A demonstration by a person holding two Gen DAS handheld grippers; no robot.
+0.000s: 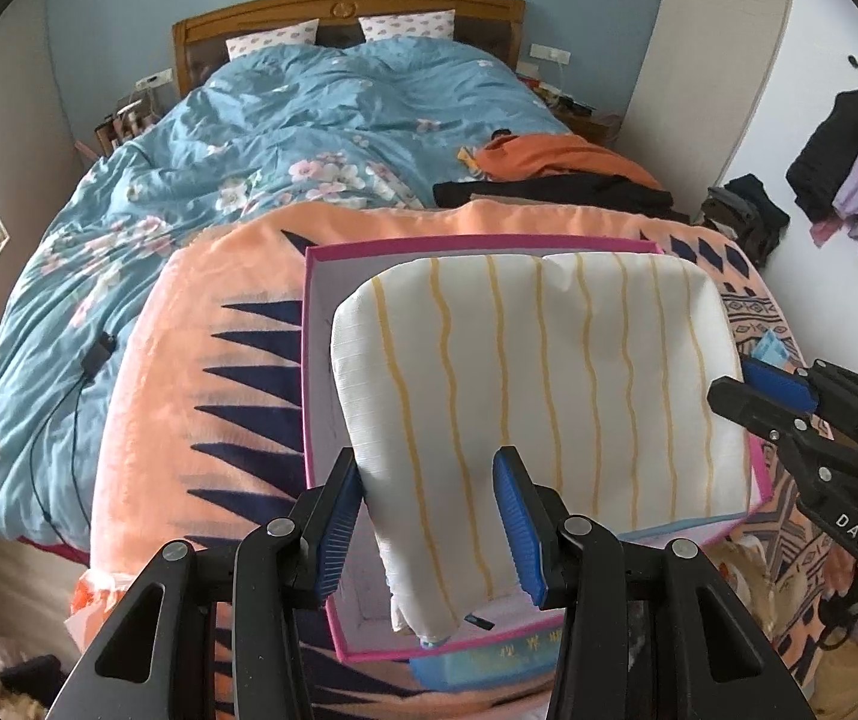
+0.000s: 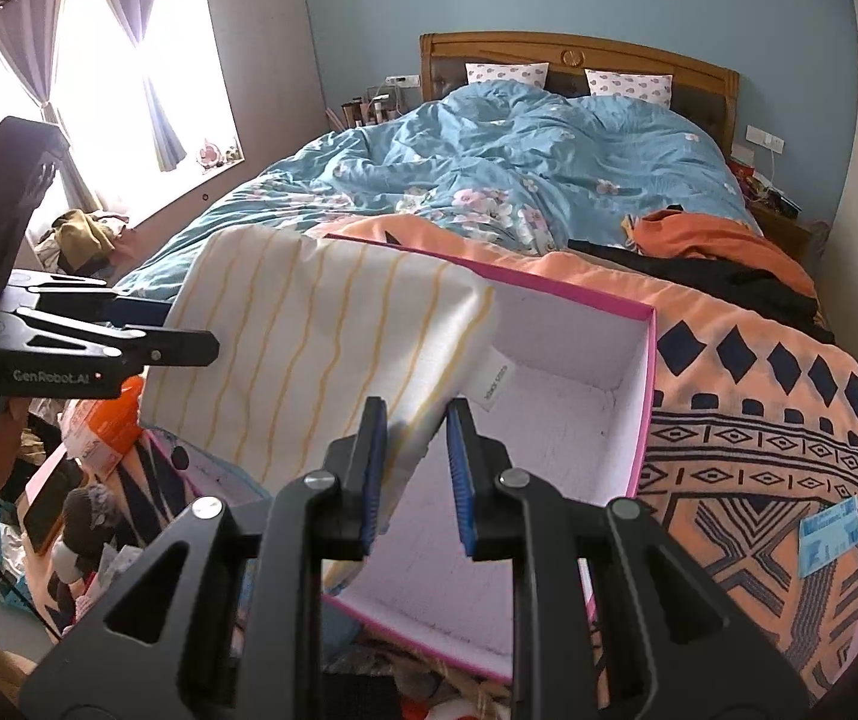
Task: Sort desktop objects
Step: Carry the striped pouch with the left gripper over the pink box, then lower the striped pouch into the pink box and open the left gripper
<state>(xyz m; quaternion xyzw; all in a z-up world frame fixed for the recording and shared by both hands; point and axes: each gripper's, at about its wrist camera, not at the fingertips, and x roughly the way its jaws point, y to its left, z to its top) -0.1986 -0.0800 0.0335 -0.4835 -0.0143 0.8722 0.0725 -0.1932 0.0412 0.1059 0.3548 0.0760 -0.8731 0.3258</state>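
Note:
A white cushion (image 1: 537, 372) with wavy yellow stripes hangs tilted over an open pink-rimmed box (image 1: 316, 360) that sits on an orange patterned blanket. My left gripper (image 1: 429, 528) is shut on the cushion's near corner, which fills the gap between the blue pads. My right gripper (image 1: 729, 378) clamps the cushion's right edge. In the right wrist view the cushion (image 2: 309, 348) covers the left part of the box (image 2: 648, 396), whose white inside is bare on the right. There my right gripper (image 2: 416, 468) pinches a corner and my left gripper (image 2: 189, 330) bites the far edge.
The orange blanket (image 2: 759, 420) lies over the foot of a bed with a blue floral duvet (image 1: 285, 138). Dark and orange clothes (image 1: 555, 180) lie behind the box. A blue card (image 2: 831, 534) rests on the blanket. A blue book (image 1: 489, 663) sticks out under the box. Clutter crowds the floor.

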